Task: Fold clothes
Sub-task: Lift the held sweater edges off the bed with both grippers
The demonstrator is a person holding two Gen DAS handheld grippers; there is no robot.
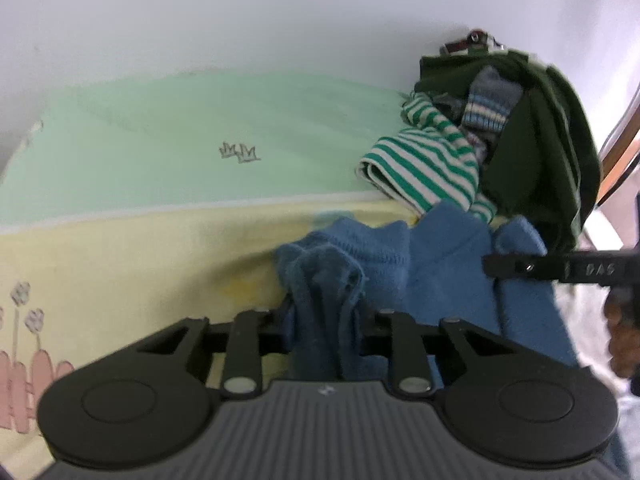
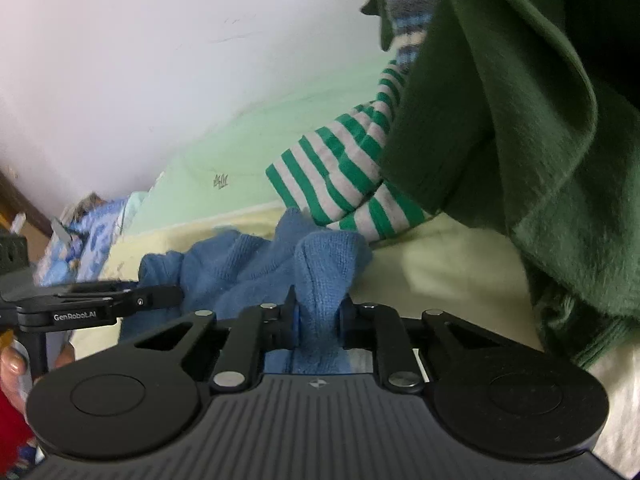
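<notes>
Garment: blue knitted garment [image 1: 384, 264], bunched on the yellow part of a bedsheet [image 1: 120, 264], stretched between the two tongs.
Left tongs: left gripper [image 1: 326, 312] pinches a gathered, darker fold at the garment's left end; the fold rises between the fingers and fills the gap, and the pads press on it from both sides.
Right tongs: right gripper [image 2: 318, 314] clamps a raised ridge of the same knit; the cloth stands up between the fingers and drops back toward the camera behind them.
Cross views: in the left wrist view the right tongs enter from the right edge as a black bar lying against the garment's right part; in the right wrist view the left tongs reach in from the left edge to the garment's far end.
Position of garment relative to tongs: held at two separate points, with loose folds of the knit lying on the sheet between them.
Neighbouring clothes: green-and-white striped garment [image 1: 424, 168] lies just behind the blue one, touching it; dark green garment [image 2: 520, 120] is heaped to the right and overlaps the striped one; a blue-striped knit [image 1: 492, 104] sits in the heap.
Surface: the sheet's pale green band [image 1: 200, 140] with a small crown print lies behind the yellow band, against a white wall [image 1: 280, 12].
Person: fingers [image 2: 12, 360] show at the left edge of the right wrist view.
</notes>
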